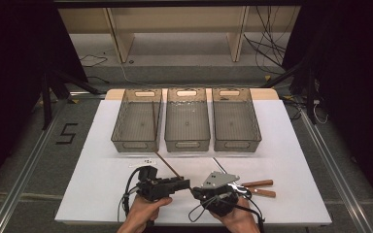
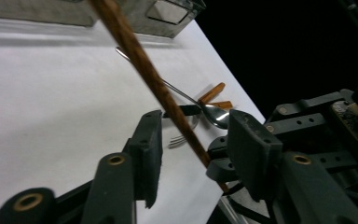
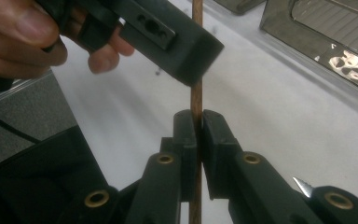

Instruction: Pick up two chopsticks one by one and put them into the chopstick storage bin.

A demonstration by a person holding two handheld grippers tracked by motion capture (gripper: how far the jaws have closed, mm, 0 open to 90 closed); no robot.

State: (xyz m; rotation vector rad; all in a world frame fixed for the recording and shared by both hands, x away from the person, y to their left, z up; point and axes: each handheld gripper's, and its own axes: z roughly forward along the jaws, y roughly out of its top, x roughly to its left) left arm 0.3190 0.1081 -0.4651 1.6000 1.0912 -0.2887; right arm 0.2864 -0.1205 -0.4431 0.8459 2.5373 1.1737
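Clearly right fingers point(image 3: 196, 122) clamp the chopstick point(image 3: 196, 100); left fingers point(image 2: 193, 140) gape around it, near the table edge point(image 1: 194, 224).

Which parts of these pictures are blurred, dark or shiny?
High view: table evenly lit, surroundings dark. Left gripper view: chopstick near the lens is soft; spoon glints. Right gripper view: hand blurred, bin shows glare.
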